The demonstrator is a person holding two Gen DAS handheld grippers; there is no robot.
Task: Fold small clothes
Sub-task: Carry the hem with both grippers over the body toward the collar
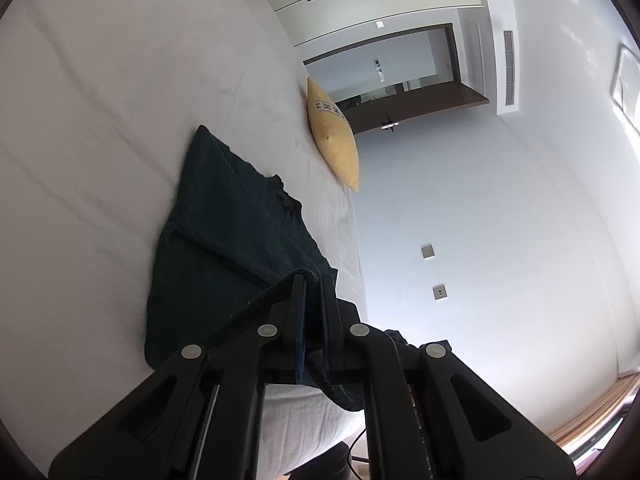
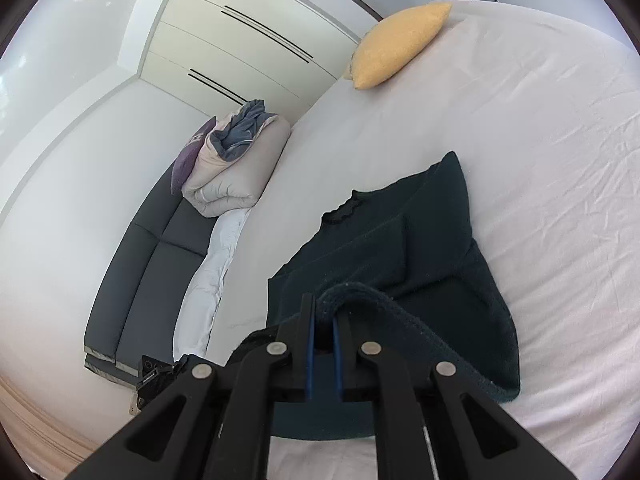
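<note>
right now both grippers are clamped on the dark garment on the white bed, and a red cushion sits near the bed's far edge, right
Not quite: the cushion is yellow, as the right wrist view shows. Otherwise right: the left gripper and right gripper are clamped on the dark garment on the white bed.

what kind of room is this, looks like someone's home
Most likely a bedroom in a home: a wide bed with a white sheet, a rolled beige and blue duvet at its head beside a purple pillow, and pale built-in wardrobe doors behind.
</note>
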